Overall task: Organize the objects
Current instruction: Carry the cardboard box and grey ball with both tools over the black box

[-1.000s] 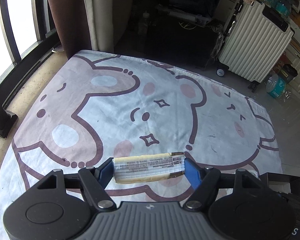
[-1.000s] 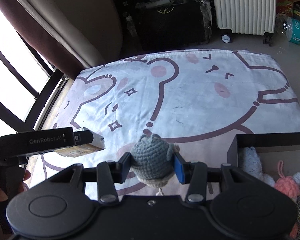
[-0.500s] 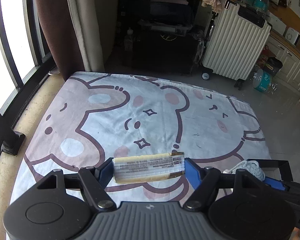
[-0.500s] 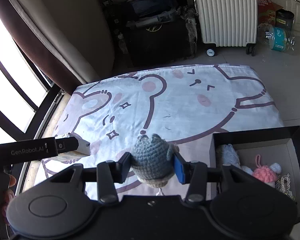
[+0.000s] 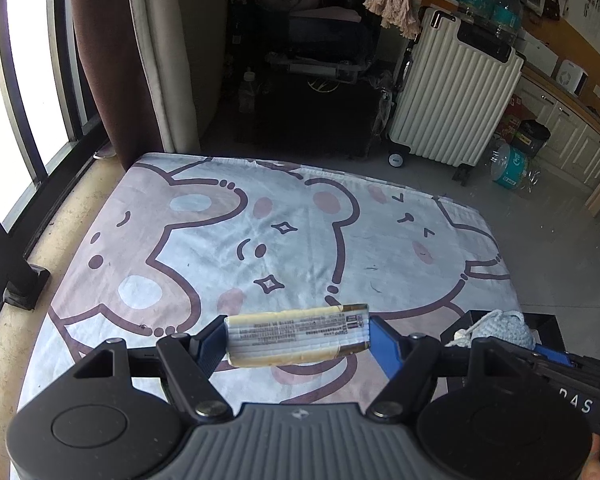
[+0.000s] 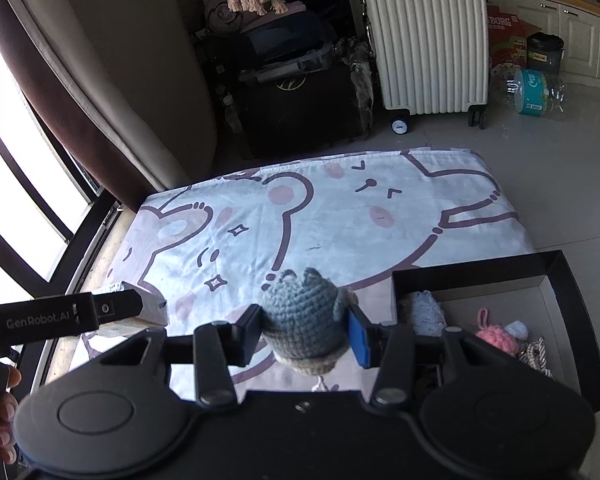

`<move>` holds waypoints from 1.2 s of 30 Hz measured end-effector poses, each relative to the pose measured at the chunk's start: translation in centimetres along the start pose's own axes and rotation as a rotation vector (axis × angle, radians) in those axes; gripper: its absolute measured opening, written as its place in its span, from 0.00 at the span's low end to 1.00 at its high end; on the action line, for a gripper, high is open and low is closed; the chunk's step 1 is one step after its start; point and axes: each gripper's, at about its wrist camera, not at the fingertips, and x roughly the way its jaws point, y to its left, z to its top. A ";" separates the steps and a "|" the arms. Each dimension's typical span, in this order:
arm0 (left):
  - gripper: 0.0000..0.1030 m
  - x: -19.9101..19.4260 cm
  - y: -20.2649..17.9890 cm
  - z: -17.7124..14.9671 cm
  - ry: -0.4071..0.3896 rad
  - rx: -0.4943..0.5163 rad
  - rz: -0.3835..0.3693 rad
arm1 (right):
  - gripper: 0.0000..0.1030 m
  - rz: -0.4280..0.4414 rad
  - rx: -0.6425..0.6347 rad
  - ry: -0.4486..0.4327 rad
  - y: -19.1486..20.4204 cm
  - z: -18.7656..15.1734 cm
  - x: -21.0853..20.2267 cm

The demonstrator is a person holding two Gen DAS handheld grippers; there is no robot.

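My left gripper (image 5: 298, 342) is shut on a flat cream and gold packet (image 5: 298, 340), held crosswise high above the bear-print sheet (image 5: 260, 240). My right gripper (image 6: 302, 330) is shut on a grey-blue crocheted toy (image 6: 302, 320), held above the sheet just left of a black box (image 6: 556, 268). The box holds a pale blue knit piece (image 6: 424, 312), a pink crocheted ball (image 6: 496, 336) and some cord. The left gripper and packet show in the right wrist view (image 6: 144, 308); the toy shows in the left wrist view (image 5: 504, 328).
A white ribbed suitcase (image 5: 452, 96) stands on the floor beyond the sheet, with dark bags and boxes (image 5: 316, 92) beside it. A curtain (image 5: 100, 60) and window bars are on the left. A water bottle (image 6: 536, 88) lies on the floor at the right.
Both grippers have risen and drawn back with their loads, so more of the room shows. The black box has come into the right wrist view, and the toy into the left wrist view.
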 end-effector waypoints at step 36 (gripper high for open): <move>0.72 2.7 -11.8 -0.7 0.008 0.107 -0.202 | 0.45 -0.172 0.155 -0.099 -12.1 -0.3 -3.8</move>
